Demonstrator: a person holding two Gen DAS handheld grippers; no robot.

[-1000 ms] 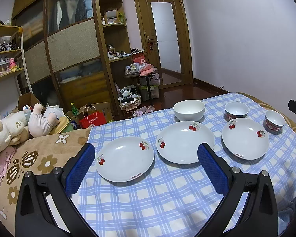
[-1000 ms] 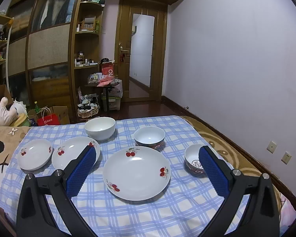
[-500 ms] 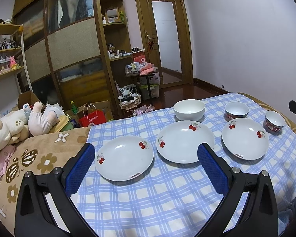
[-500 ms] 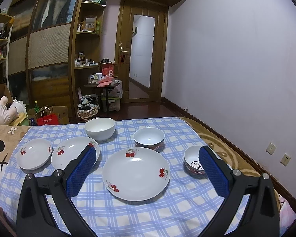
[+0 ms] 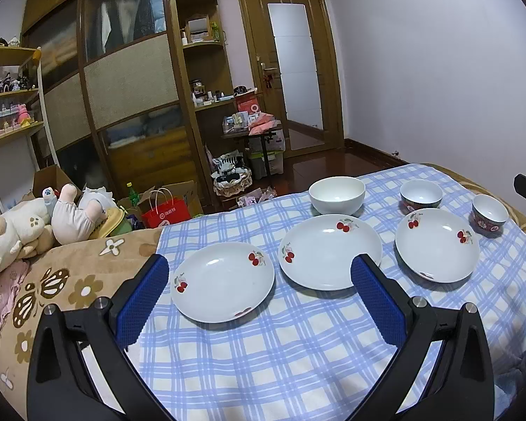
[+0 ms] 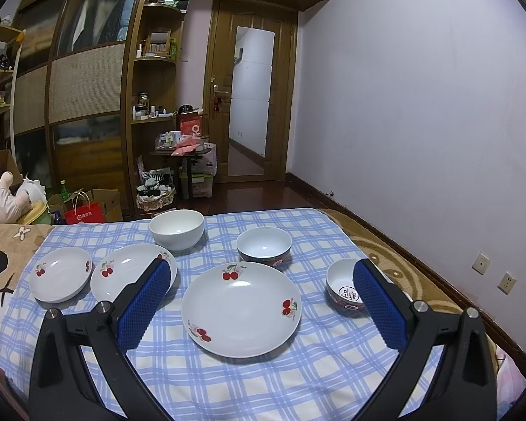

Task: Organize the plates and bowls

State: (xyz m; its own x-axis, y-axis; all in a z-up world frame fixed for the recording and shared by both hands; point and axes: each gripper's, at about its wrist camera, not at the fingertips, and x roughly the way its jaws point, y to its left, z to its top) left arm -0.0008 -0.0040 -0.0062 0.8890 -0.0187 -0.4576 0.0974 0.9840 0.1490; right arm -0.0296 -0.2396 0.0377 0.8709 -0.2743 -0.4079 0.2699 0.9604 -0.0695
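Nothing is stacked yet: three plates [image 5: 224,280] and three bowls [image 5: 336,194] lie separately ahead of the left gripper [image 5: 259,287] and right gripper [image 6: 261,289] (both spread wide, empty).

The blue-and-white checked cloth [image 6: 249,382] sets the look. On it, three round white ceramic plates [image 6: 241,308] [image 6: 131,275] [image 6: 60,273] each have little red cherry prints with green leaves. At the cloth's far edge is a plain white bowl [image 6: 176,228]. The two bowls [image 6: 264,245] [image 6: 343,287] toward the cloth's right side are white inside, dark red patterned outside. Beyond the cloth's left edge, the tan blanket [image 5: 70,280] has brown-and-white flowers. Both sets of gripper pads [image 5: 142,296] [image 6: 143,303] are bright blue, dotted texture.
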